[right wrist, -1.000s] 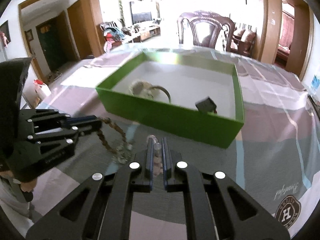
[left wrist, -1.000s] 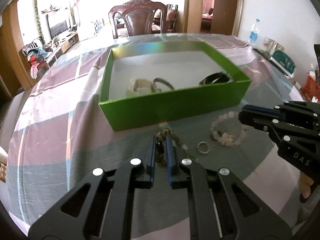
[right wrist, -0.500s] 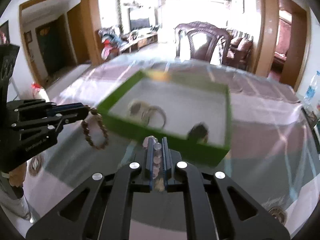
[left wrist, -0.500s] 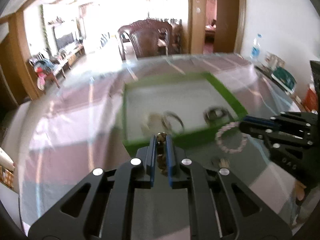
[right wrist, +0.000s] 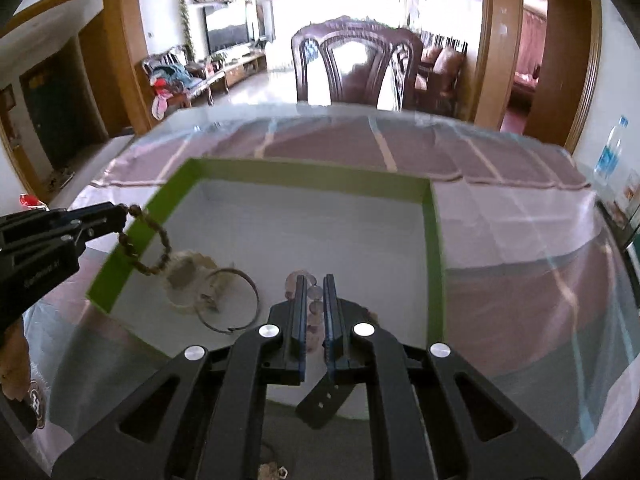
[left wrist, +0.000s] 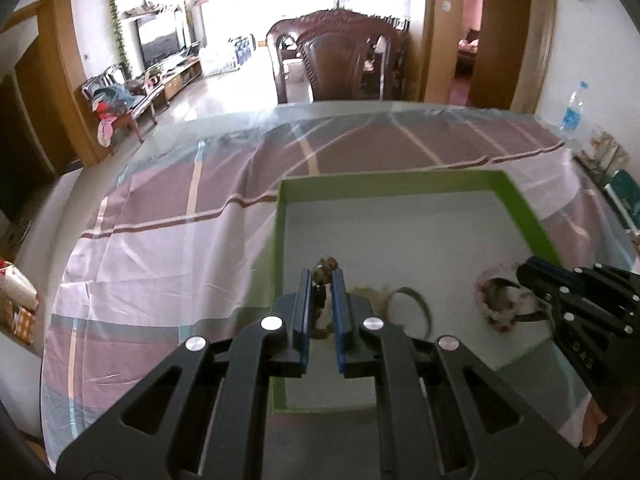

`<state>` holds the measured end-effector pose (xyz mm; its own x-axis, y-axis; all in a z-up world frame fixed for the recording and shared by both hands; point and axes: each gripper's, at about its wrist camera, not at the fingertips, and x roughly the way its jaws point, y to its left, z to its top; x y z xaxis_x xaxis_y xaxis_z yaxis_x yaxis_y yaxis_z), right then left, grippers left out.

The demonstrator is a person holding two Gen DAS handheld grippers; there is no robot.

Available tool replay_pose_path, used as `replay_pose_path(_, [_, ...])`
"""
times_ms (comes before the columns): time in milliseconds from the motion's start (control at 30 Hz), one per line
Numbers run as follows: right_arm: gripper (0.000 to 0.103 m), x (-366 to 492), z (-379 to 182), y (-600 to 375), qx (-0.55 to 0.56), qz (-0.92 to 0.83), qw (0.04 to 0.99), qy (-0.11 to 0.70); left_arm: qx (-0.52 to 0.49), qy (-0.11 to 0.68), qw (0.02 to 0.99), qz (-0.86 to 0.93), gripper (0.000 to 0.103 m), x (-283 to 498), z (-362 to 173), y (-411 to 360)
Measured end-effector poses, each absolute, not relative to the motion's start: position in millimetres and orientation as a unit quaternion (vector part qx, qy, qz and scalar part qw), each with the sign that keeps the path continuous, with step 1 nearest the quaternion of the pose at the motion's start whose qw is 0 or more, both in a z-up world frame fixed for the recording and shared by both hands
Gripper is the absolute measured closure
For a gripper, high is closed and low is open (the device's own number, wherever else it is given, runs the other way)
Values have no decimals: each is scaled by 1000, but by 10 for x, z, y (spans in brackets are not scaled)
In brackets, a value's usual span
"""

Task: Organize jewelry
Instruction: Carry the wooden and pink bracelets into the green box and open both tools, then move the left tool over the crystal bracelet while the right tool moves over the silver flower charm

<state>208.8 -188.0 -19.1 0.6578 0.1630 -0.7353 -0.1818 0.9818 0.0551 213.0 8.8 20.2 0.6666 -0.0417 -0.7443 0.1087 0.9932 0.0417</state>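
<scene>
The bench (left wrist: 168,240) carries a green box (right wrist: 434,240) near its middle. Above the box, the left gripper (left wrist: 320,280) has its jaws clamped on a brown bead bracelet (right wrist: 150,248), the right gripper (right wrist: 312,284) on a pale pink bead bracelet (right wrist: 314,304).

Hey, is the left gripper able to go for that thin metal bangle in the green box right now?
Probably not yet. The left gripper is shut on the brown bead bracelet, so its jaws are occupied. The metal bangle lies uncovered on the green box floor, so the way looks free once the bracelet is dropped.
</scene>
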Motion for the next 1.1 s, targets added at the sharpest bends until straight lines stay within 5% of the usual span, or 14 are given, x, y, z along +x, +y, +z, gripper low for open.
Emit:
replay_pose_path(200, [94, 2110, -293, -1847, -11, 94, 908, 408, 40, 412, 910, -18, 92, 2226, 92, 179])
replay_pose_path(233, [91, 2107, -281, -1857, -9, 95, 908, 408, 34, 412, 910, -17, 86, 2227, 93, 201])
replay_pose_path(300, [68, 2063, -226, -1893, 0, 100, 908, 407, 25, 409, 912, -18, 64, 2187, 117, 238])
replay_pose_path(600, [68, 1274, 25, -1959, -30, 153, 906, 394, 70, 374, 923, -49, 54, 1433, 397, 169])
replay_pose_path(1100, [68, 958, -766, -1747, -65, 211, 860, 461, 100, 459, 865, -179, 44, 1020, -556, -267])
